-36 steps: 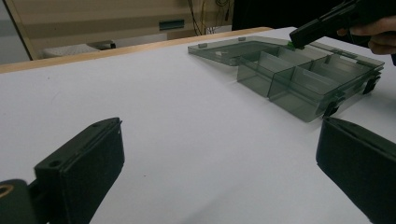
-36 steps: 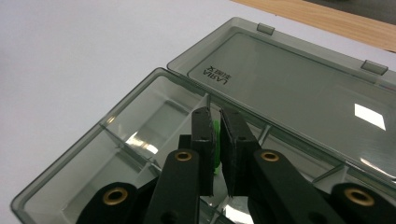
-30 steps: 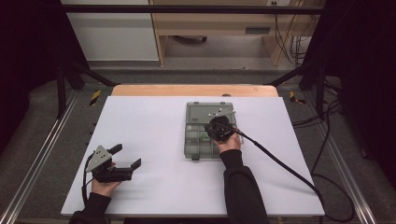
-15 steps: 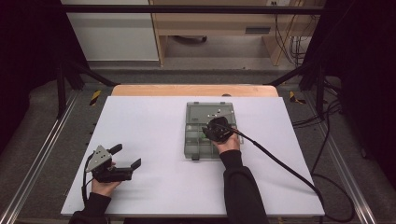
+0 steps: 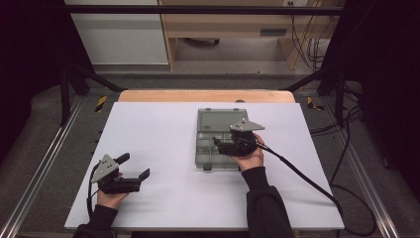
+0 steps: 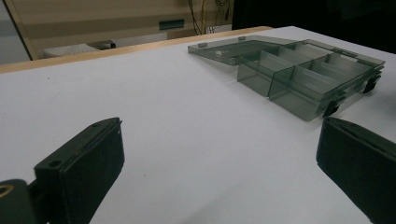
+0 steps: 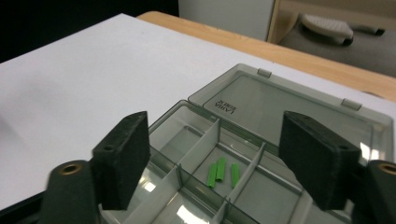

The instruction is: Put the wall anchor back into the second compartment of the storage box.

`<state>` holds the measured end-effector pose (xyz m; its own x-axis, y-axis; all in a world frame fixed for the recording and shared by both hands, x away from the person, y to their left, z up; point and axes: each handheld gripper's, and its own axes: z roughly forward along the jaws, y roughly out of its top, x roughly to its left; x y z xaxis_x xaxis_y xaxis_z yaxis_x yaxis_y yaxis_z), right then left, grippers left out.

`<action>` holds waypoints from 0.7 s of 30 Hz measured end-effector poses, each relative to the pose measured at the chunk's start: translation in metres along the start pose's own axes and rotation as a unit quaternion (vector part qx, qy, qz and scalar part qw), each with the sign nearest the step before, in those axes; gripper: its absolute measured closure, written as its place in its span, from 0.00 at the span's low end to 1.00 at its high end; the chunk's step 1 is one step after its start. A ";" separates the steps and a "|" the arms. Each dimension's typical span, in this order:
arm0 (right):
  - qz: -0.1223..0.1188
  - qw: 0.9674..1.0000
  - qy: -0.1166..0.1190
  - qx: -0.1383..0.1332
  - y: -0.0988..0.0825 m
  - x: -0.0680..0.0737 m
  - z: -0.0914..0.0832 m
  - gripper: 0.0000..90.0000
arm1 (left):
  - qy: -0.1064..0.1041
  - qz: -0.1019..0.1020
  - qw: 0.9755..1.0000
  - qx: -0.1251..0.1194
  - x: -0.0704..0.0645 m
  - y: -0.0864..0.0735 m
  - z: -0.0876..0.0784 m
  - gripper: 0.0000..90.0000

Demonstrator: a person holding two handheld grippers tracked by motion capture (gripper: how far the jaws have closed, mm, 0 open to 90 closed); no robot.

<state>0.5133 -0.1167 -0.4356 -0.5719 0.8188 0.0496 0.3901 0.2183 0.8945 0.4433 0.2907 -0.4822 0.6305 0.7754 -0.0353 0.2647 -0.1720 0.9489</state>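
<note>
While the right claw [image 7: 215,161] hangs over the organiser box [image 5: 210,148] with jaws just sprung apart and nothing between them, three green pegs [image 7: 220,172] lie together in one compartment below. One box, smoky clear plastic, lid [image 7: 299,109] flat open behind, near mid tabletop [image 5: 163,129]. Left claw [image 5: 134,167], well apart, gapes empty.

black grippers [image 5: 132,177] (grey plates), dark sleeves [image 5: 265,208].

Three green pegs [image 7: 220,172] lie in the open compartment box [image 5: 208,148].
</note>
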 end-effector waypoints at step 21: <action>-0.013 0.999 0.021 -0.041 -0.060 -0.007 -0.068 0.00 | -0.001 0.004 1.000 0.001 -0.002 0.000 0.001 0.00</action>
<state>0.4446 -0.1714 -0.4590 -0.6116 0.7899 0.0438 0.3158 0.1930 0.9290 0.4429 0.2888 -0.4827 0.6343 0.7726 -0.0288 0.2614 -0.1793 0.9484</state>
